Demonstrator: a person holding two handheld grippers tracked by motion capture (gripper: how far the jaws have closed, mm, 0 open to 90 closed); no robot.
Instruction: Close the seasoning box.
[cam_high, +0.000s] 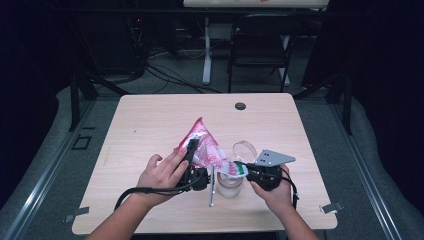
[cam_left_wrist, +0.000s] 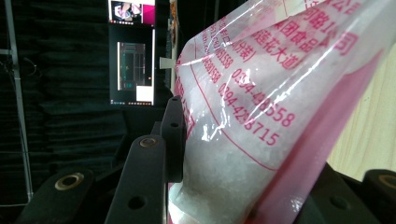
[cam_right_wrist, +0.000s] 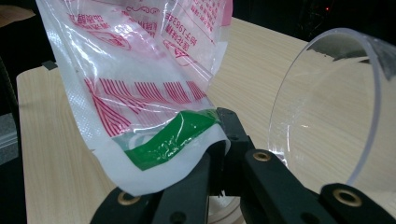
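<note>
Bag (cam_high: 202, 142) is thin clear plastic film with pink print, part-filled with a white granular or powdery load. It sits tilted above the table (cam_high: 150, 125), just left of and over the open clear jar (cam_high: 230, 184); the jar's clear lid (cam_high: 244, 149) stands on edge just behind the jar.

Left tool (cam_high: 192, 150) is part-closed across the filled body of the bag; in the left gripper view one black pad presses flat into the film (cam_left_wrist: 224, 140). Right tool (cam_high: 246, 170) is fully pinched on the green-striped corner seam (cam_right_wrist: 173, 137), directly above the jar mouth.

Handling judgement:
- Film is soft and slick, no stiffness of its own; shape depends on the load, which will shift when tilted.
- Weight likely moderate and sits in the low end, so the bag sags between the two grips.
- Best holds: the flat sealed seam, where the layers are doubled, and the packed body where the load backs the film.
- Avoid empty loose film; it will slide out or crumple.
- Jar looks light, may tip if the bag drags on its rim.

A thin metal rod-like thing (cam_high: 211, 185) lies just left of the jar; cannot tell what it is.
</note>
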